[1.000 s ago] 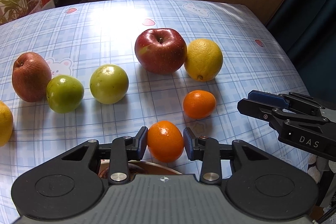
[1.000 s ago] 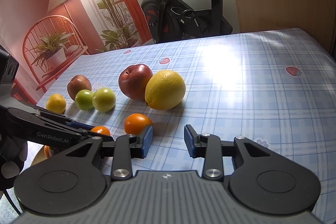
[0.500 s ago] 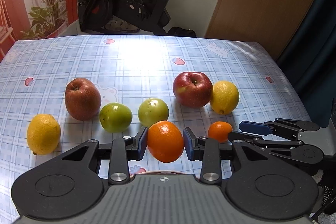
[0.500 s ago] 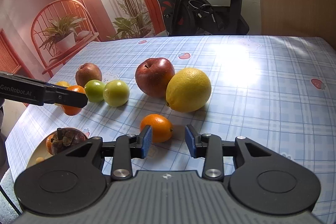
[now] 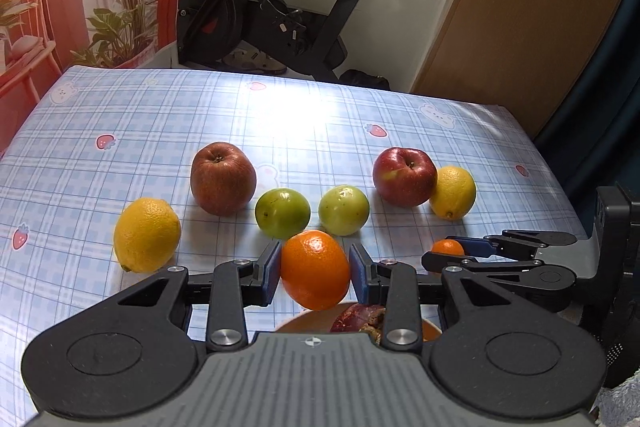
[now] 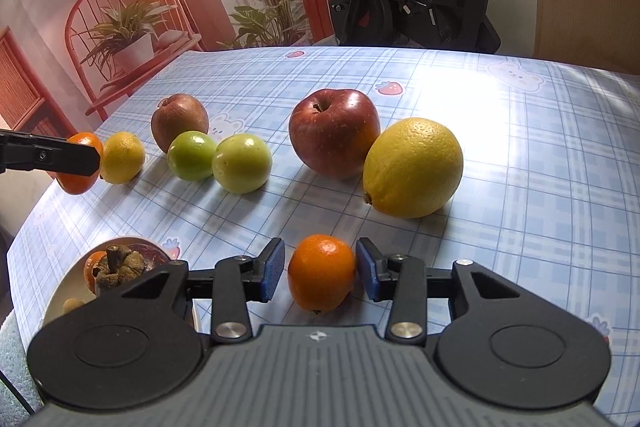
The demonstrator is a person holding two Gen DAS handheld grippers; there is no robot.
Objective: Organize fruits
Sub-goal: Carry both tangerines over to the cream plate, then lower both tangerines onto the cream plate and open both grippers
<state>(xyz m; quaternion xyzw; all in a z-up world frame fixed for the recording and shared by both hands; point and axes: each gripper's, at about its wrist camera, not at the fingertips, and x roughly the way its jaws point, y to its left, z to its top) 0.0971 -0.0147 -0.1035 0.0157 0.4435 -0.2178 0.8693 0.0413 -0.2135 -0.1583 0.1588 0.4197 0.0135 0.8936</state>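
The table wears a blue plaid tablecloth with little bears and strawberries on it, and glare washes out its middle. Taking the shiny red apple as the anchor: far left of it sits a lemon, then a dull red apple, then two green fruits side by side. A second lemon touches the apple's right side.

The left gripper pinches an orange in the air, in front and left of the apple. The right gripper straddles a small orange lying on the cloth in front of the apple, with a sliver of gap at one pad, so not clamped.

An exercise bike stands behind the table and a brown wooden panel is on the right.
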